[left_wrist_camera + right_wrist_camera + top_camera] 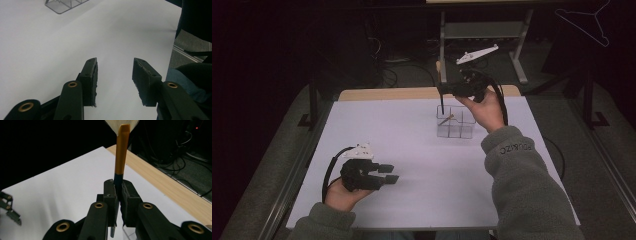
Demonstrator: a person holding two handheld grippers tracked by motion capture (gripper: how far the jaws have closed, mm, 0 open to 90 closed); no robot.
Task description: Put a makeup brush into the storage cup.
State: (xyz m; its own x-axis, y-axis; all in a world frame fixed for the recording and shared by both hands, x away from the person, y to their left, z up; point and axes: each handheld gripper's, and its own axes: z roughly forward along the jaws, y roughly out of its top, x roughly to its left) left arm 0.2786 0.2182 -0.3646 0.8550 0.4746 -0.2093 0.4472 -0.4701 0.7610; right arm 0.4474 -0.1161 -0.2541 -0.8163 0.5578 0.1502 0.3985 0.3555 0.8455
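While the right gripper [447, 90] hangs in the upper middle of the high view, its jaws are pressed onto the dark handle of a makeup brush with a gold metal ferrule and pale bristles [121, 152], held upright with the bristles on top. In the high view the brush [440, 82] stands directly above the clear plastic organiser box with square compartments [455, 122], its lower tip at or just inside the box's upper-left compartment; whether it touches the bottom cannot be told. A thin wooden-coloured stick [445, 120] already leans inside that box.

The left gripper [387, 173] rests low in the lower left of the high view, over the white table sheet [412, 165], well apart from the box. Its jaws are spread with nothing between them, plain in the left gripper view [114, 82].

The step in hand looks like placing the brush into a compartment. The next move probably calls for a straight lowering that keeps the handle vertical and clear of the divider walls, then a release once the tip is seated.
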